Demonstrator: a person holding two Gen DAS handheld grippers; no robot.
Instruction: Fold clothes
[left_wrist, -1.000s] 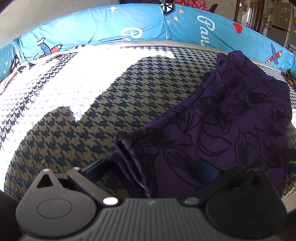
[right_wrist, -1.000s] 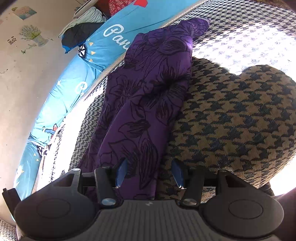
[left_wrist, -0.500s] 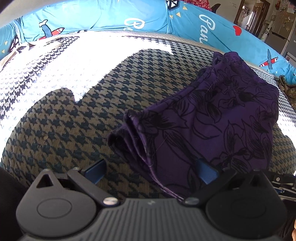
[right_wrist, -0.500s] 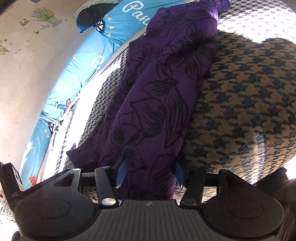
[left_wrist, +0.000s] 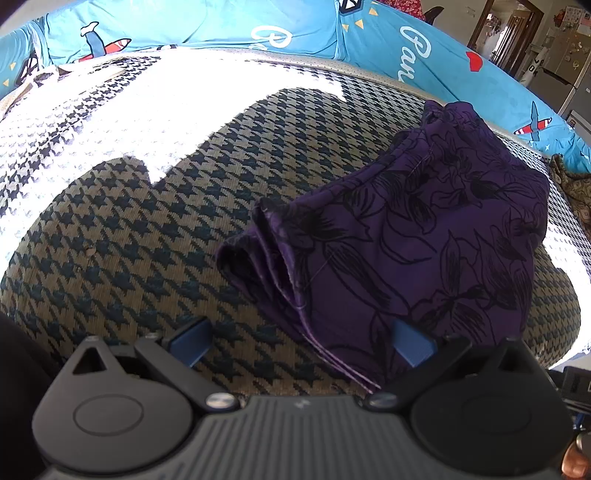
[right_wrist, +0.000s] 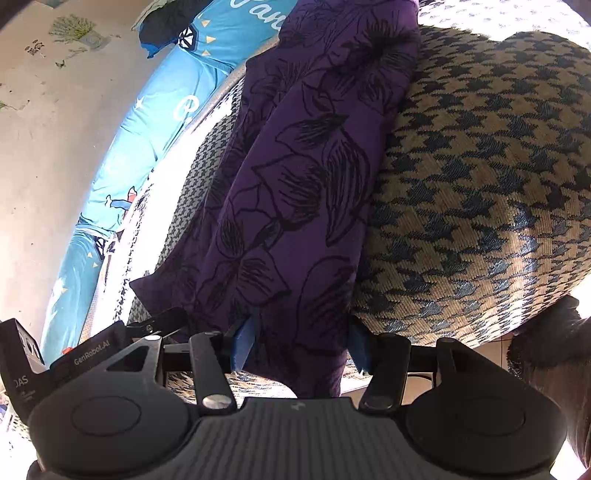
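A folded purple garment with black flower outlines (left_wrist: 424, 236) lies on the houndstooth sofa seat (left_wrist: 155, 236). Its layered folded edge points at my left gripper (left_wrist: 301, 343), which is open wide just short of it, with only a corner of cloth reaching between the blue pads. In the right wrist view the same garment (right_wrist: 295, 177) runs lengthwise away from me along the cushion. Its near end passes between the fingers of my right gripper (right_wrist: 301, 347) at the cushion's front edge. Those fingers stand partly apart, and the cloth fills the gap.
A blue cartoon-print cover (left_wrist: 207, 26) wraps the sofa back behind the seat. Strong sunlight whitens the far seat. A patterned brown cloth (left_wrist: 572, 188) lies at the right end. A doorway and a fridge (left_wrist: 561, 62) show beyond. A beige wall (right_wrist: 55, 129) stands left.
My left gripper has drawn back from the garment, which now sits farther off. My right gripper has slid in over the garment's near end, so cloth now fills the gap between its fingers.
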